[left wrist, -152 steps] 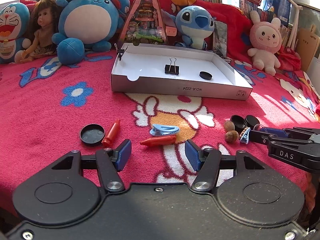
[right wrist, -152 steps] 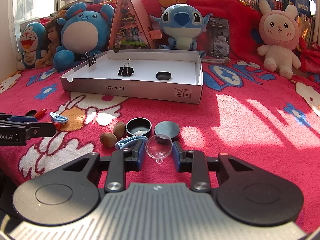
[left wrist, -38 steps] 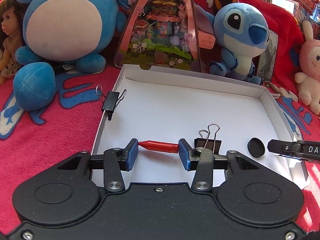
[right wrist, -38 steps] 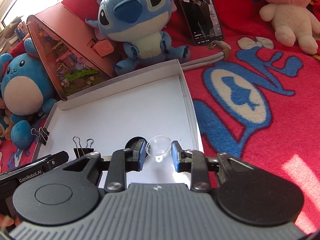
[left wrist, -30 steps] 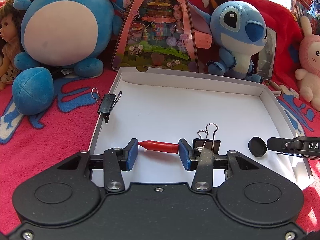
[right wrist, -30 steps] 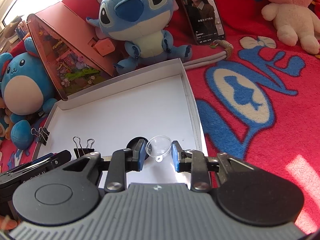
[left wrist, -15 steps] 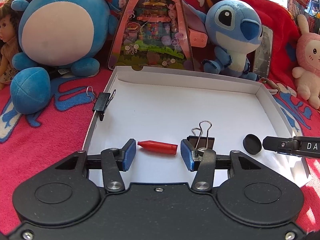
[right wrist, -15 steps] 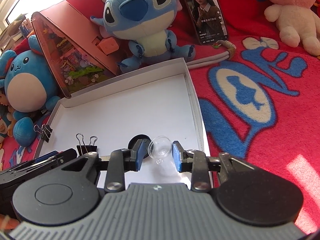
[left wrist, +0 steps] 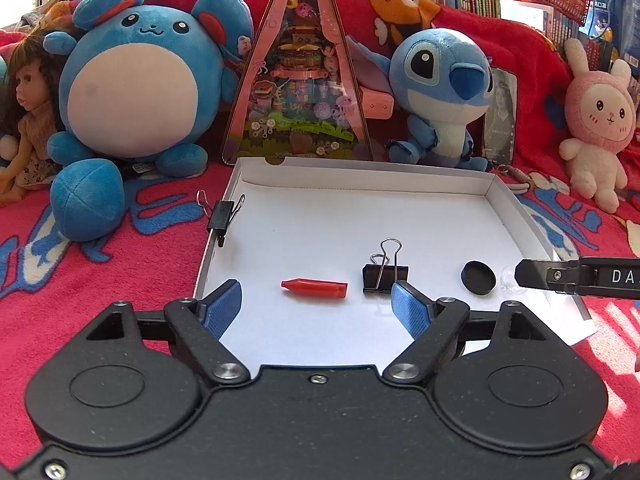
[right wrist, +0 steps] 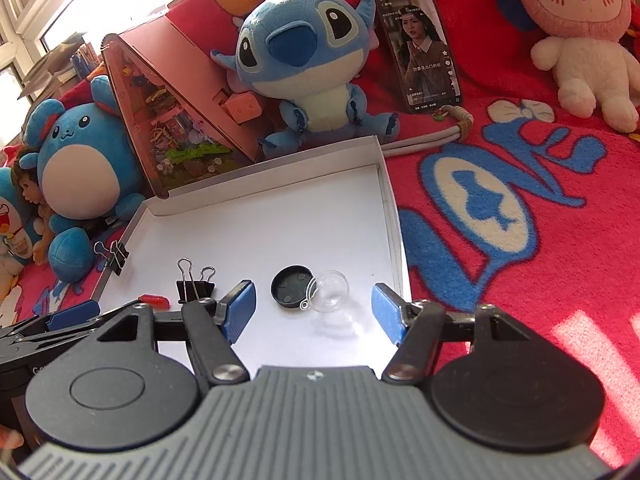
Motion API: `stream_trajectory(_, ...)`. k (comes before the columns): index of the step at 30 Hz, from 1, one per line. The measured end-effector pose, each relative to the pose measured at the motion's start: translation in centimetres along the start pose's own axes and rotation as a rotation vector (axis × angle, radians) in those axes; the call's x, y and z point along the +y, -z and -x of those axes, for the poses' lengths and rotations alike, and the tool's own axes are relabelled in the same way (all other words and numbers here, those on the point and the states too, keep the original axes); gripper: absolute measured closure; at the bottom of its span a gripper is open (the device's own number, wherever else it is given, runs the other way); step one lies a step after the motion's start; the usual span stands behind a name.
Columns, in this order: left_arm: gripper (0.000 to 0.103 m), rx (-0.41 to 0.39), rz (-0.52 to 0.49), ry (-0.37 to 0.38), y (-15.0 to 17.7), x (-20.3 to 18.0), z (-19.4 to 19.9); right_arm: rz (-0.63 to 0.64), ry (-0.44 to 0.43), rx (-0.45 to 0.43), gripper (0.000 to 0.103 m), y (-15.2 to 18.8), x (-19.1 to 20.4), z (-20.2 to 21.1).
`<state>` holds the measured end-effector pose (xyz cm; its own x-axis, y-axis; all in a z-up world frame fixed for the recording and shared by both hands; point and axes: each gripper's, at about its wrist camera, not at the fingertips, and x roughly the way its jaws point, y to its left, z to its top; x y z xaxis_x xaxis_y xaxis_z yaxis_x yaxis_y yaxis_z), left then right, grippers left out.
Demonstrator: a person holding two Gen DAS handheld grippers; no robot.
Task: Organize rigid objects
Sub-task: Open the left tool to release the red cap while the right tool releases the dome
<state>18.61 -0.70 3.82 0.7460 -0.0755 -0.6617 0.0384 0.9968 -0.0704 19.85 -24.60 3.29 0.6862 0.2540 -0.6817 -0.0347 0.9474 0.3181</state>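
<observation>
Both my tongs gape empty: left gripper (left wrist: 316, 307) near the red crayon (left wrist: 314, 289), right gripper (right wrist: 313, 311) near the clear dome (right wrist: 330, 285), both sorted inside the white box lid (left wrist: 360, 190).

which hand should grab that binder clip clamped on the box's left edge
Left, probably. The left gripper is open and empty, and the edge binder clip sits just ahead on its side. The right gripper, also open, is over the white box by its opposite wall.
</observation>
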Motion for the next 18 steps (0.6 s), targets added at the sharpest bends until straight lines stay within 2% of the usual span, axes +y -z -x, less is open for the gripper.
stream_trajectory(6,0.020,-0.017,-0.014,0.039,1.5,0.2,2.7,0.056,-0.019,-0.034,0.017,1.0,0.5,1.9)
stream_trajectory(12,0.018,-0.048,-0.047,0.041,2.9,0.1,5.0,0.129,-0.031,-0.079,0.012,2.4,1.3,3.9)
stream_trajectory(18,0.016,-0.038,-0.002,0.064,4.0,0.9,6.3,0.220,-0.018,-0.127,0.005,4.1,2.2,5.4)
